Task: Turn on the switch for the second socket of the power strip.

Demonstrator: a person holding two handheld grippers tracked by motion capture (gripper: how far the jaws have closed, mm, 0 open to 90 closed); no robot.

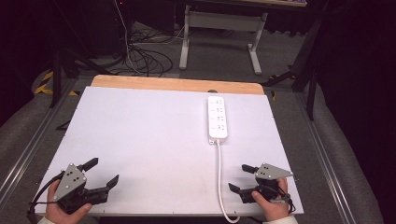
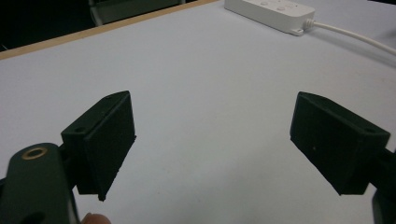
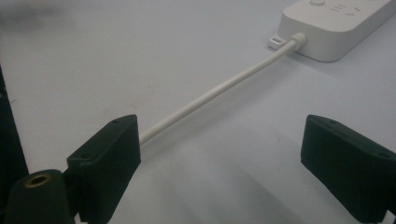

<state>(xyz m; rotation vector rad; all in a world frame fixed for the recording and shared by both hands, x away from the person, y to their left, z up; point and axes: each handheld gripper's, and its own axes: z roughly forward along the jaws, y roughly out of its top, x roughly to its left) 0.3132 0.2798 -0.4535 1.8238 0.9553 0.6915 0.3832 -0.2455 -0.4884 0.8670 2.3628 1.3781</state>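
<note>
A white power strip [image 1: 218, 116] lies lengthwise on the white table top [image 1: 140, 140], right of centre toward the back; its white cable [image 1: 219, 177] runs toward me and drops over the front edge. My left gripper [image 1: 102, 173] rests open at the front left, nothing between its jaws. At the front right my right gripper [image 1: 242, 177] is open too, just right of the cable. In the left gripper view the left gripper [image 2: 212, 140] faces bare table, the power strip [image 2: 271, 11] far off. In the right gripper view the right gripper [image 3: 219, 163] has the cable [image 3: 219, 91] behind its left jaw, leading to the strip [image 3: 336, 25].
A wooden strip [image 1: 177, 84] edges the table's far side. Beyond it stand a white desk frame [image 1: 219, 32] and tangled floor cables [image 1: 144, 56]. Metal rails [image 1: 28, 144] flank the table on both sides.
</note>
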